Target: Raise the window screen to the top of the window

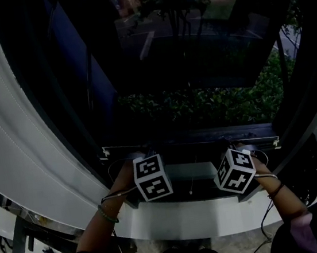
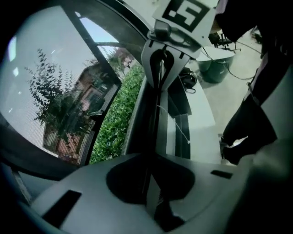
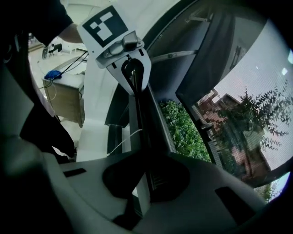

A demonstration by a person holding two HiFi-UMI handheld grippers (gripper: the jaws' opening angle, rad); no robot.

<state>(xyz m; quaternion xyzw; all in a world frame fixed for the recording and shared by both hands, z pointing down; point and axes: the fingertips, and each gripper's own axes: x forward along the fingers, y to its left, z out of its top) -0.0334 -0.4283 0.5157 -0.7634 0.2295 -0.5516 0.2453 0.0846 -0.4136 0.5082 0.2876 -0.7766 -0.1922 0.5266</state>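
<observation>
On screen (image 1: pixel 189 141): L claw (image 2: pixel 153 183), R claw (image 3: pixel 139 183) prob. clamped

Left gripper (image 1: pixel 140 158), right gripper (image 1: pixel 237 146) both at window screen (image 1: pixel 189 141) bottom rail, hedge (image 1: pixel 202 105) beyond

Black-and-white marker cubes (image 1: pixel 152 177), thin cables (image 1: pixel 120 194), wristbands (image 1: pixel 107 215), dark sleeves (image 1: pixel 298 231)

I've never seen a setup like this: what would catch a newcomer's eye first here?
Two cubes with black-and-white square markers stand out low in the head view, one on each hand-held gripper. The left gripper and the right gripper are each clamped on the bottom bar of the dark window screen, side by side. Beyond it, a green hedge fills the middle.
</observation>
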